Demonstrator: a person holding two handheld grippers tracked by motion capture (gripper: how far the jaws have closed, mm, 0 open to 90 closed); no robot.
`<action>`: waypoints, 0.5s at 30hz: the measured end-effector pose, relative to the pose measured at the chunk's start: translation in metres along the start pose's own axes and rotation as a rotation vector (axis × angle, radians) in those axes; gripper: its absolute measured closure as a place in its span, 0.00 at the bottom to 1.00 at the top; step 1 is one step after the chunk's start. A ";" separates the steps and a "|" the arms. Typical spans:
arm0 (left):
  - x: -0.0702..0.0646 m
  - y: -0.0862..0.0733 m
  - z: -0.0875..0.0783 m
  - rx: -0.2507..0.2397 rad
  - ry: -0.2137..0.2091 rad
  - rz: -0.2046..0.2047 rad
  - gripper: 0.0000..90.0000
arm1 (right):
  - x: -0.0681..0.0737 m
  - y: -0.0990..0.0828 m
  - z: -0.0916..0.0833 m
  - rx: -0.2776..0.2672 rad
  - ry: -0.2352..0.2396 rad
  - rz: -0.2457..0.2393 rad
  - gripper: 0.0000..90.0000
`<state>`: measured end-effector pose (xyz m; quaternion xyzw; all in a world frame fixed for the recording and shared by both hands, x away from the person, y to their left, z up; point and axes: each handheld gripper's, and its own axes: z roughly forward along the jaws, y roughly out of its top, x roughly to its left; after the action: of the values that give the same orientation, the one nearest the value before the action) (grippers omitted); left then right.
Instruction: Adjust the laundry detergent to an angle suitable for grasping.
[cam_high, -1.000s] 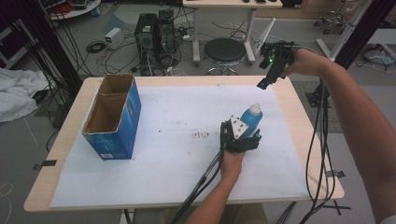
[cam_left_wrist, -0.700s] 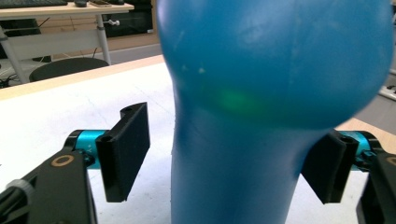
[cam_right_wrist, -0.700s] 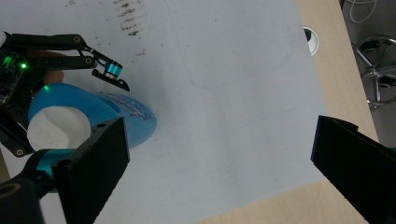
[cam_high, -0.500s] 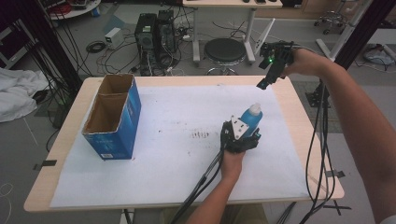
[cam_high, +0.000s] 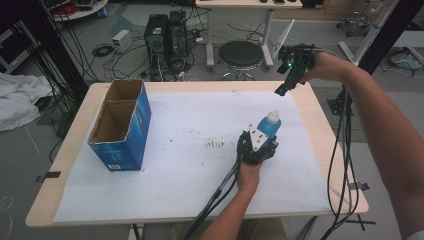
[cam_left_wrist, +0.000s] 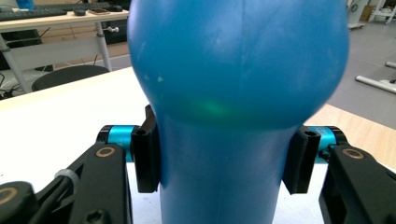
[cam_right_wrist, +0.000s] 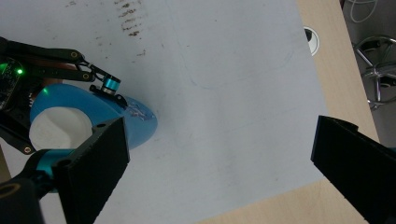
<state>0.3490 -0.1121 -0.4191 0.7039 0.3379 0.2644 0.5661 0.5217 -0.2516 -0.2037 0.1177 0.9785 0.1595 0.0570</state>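
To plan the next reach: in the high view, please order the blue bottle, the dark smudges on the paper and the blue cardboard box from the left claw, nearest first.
1. Blue plastic bottle, held in the left claw.
2. Dark smudges, just left of it.
3. Open blue cardboard box, far left.

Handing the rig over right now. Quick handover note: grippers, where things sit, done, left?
Left gripper: its jaws have just been closing; pads now press both sides of the blue bottle, which stands upright on the white sheet.
Right gripper: open, holding nothing, held in the air above the table's far right corner.
Blue cardboard box: at the table's left, top open.
Done: bottle gripped.
Left: likely lift it; the box looks like the probable destination, unconfirmed.
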 end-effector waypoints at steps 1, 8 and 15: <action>0.000 0.000 0.000 0.002 0.001 0.004 0.48 | 0.000 0.000 0.000 0.000 0.000 0.000 0.04; 0.003 0.002 -0.002 0.016 -0.017 0.018 0.50 | 0.000 -0.001 -0.001 -0.002 -0.003 0.003 0.04; 0.016 0.010 -0.013 0.010 -0.083 0.045 0.50 | 0.001 -0.003 -0.004 -0.006 -0.006 0.002 0.04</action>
<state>0.3509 -0.0932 -0.4070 0.7245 0.2995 0.2461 0.5700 0.5200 -0.2550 -0.2009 0.1193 0.9777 0.1620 0.0602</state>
